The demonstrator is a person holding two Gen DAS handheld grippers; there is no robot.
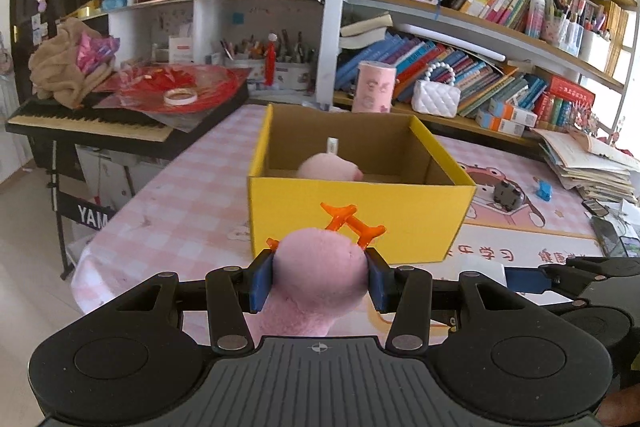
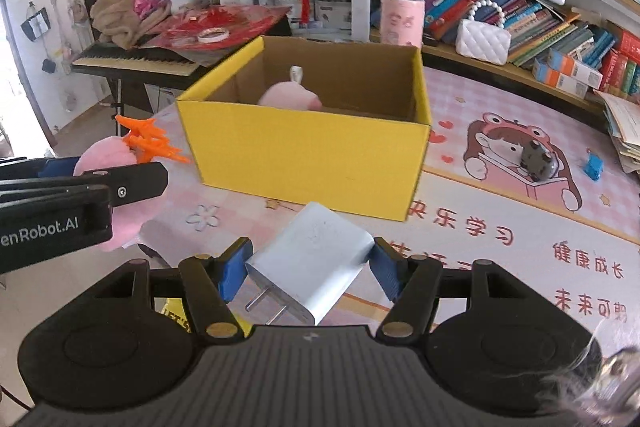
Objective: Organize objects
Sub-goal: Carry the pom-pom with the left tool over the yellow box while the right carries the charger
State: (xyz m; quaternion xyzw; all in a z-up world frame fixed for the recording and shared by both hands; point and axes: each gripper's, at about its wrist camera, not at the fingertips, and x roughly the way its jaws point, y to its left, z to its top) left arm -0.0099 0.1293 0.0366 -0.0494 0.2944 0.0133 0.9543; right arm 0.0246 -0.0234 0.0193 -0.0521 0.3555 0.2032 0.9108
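My left gripper (image 1: 320,277) is shut on a pink plush toy (image 1: 320,267) with orange antlers (image 1: 352,221), held in front of the yellow cardboard box (image 1: 360,219). The toy (image 2: 108,155) also shows at the left of the right wrist view. My right gripper (image 2: 308,267) is shut on a white plug charger (image 2: 316,259), its prongs pointing back at me, just short of the box (image 2: 304,155). Inside the box lies another pink plush (image 1: 330,167), which the right wrist view also shows (image 2: 290,95).
On the pink table mat (image 2: 500,227) right of the box lie a small grey object (image 2: 538,161) and a blue one (image 2: 593,165). Bookshelves (image 1: 460,59) stand behind. A keyboard piano (image 1: 92,125) with clutter stands at the left. A paper stack (image 1: 588,163) sits far right.
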